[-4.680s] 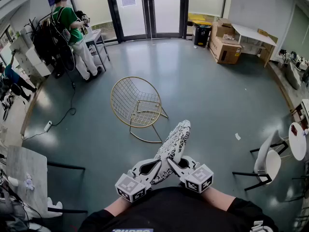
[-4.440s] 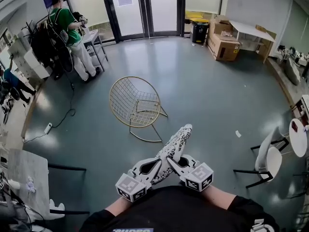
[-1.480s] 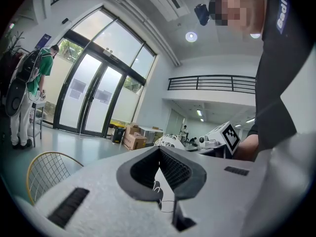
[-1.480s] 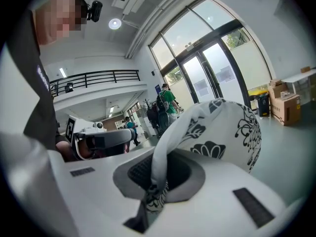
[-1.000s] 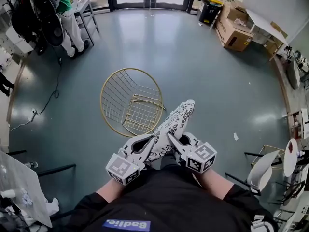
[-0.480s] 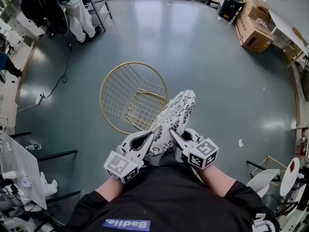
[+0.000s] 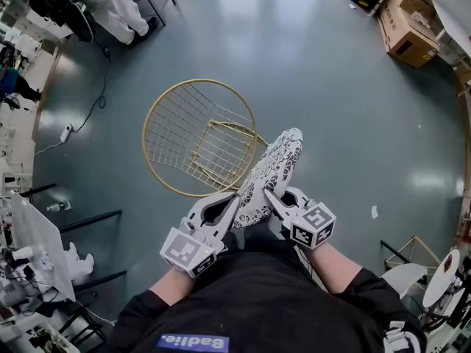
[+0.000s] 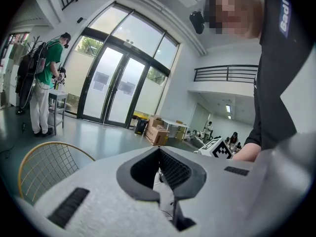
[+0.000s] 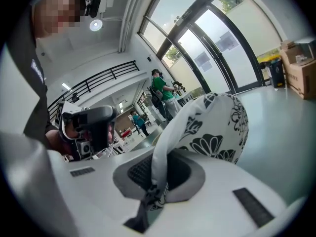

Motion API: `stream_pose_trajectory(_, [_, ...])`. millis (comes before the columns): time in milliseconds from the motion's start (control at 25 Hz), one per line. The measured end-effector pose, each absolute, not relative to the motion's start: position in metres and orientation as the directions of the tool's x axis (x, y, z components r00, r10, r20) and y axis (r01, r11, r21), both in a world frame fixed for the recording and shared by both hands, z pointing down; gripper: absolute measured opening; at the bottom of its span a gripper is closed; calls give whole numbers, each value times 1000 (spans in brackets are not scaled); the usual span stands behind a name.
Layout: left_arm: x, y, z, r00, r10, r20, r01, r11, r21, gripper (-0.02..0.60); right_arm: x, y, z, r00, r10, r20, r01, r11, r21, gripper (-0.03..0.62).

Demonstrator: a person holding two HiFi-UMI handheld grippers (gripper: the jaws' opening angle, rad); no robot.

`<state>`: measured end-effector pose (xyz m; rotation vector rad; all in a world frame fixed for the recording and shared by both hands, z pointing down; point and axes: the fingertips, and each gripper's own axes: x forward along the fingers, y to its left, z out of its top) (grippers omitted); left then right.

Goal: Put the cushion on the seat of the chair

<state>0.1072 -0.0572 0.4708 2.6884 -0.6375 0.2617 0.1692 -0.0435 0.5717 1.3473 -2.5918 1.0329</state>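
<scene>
The cushion (image 7: 271,173), pinched tight in the left gripper (image 7: 235,199) and right gripper (image 7: 267,194), is best laid flat on the seat of the chair (image 7: 218,150).

Bright daylight glares off the floor (image 7: 346,123), edges fisheye-warped.

Glossy grey-green floor (image 7: 346,109): round gold wire chair (image 7: 199,134) stands approx centre, toward 11 o'clock; brown cardboard box (image 7: 412,31) at 1; small white paper scrap (image 7: 374,212) at 4; black cable (image 7: 96,101) w/ white plug block (image 7: 66,133) at 10.
</scene>
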Motion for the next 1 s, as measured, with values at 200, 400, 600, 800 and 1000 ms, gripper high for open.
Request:
stream_pose_trajectory(200, [116, -66, 484, 878, -393, 273, -469, -821, 325, 17, 188, -48, 612, -596, -713, 369, -760, 354, -545, 35])
stream_pose_trajectory(400, [111, -76, 495, 868, -398, 298, -487, -799, 353, 17, 194, -50, 643, -577, -701, 419, -780, 322, -536, 35])
stream_pose_trajectory(600, [102, -79, 517, 867, -387, 314, -489, -784, 383, 17, 184, -56, 693, -565, -674, 476, -795, 291, -532, 35])
stream_pose_trajectory(800, [93, -73, 532, 863, -379, 334, -494, -770, 403, 17, 175, -73, 722, -567, -656, 499, -798, 287, -529, 35])
stream_pose_trajectory(1000, [55, -89, 541, 848, -397, 352, -522, -743, 419, 17, 139, -112, 731, -590, -634, 500, -788, 315, -530, 35])
